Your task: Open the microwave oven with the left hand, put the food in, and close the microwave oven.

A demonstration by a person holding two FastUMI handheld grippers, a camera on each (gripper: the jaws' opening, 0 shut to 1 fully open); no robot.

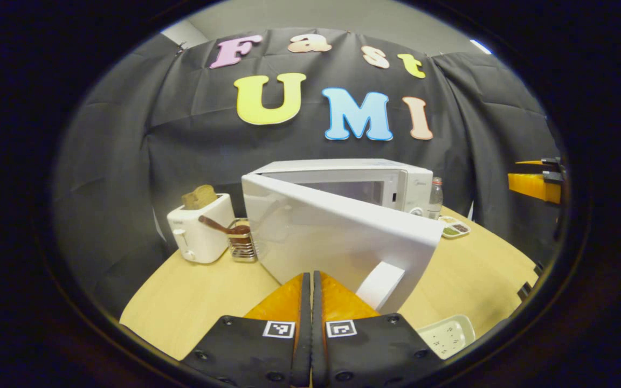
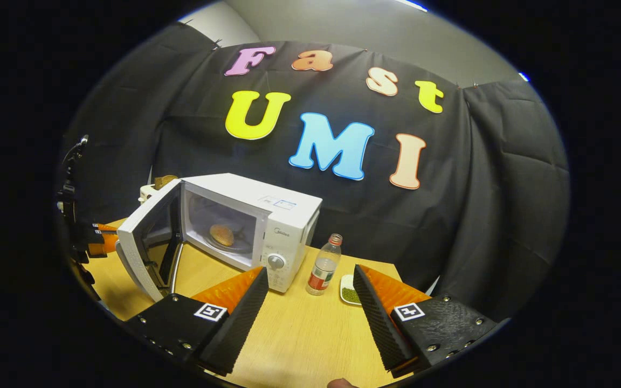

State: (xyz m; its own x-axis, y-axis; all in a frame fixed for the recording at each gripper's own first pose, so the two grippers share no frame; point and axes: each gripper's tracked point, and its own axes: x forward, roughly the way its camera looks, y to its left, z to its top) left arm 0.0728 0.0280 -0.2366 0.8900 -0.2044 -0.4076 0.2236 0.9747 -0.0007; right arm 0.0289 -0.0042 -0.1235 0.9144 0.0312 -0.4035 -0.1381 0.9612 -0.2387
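Standing half open, the microwave oven's door (image 1: 337,237) swings out toward the left gripper (image 1: 310,285), whose 2 fingers are pressed together with nothing between them, just in front of the door's outer face and beside its white handle (image 1: 380,285). In the right gripper view the microwave oven (image 2: 267,215) shows its lit cavity, and the food (image 2: 222,235), a round brownish piece, already lies on the turntable inside. The right gripper (image 2: 310,302) has its fingers spread wide apart and empty, above the counter (image 2: 299,334) in front of the oven. Beside the oven's control side stand a bottle (image 2: 324,265) and a small dish (image 2: 349,291); on its other side sit a toaster (image 1: 200,229) and a utensil rack (image 1: 241,245). By my reading, opening and loading are done; only closing the door remains.
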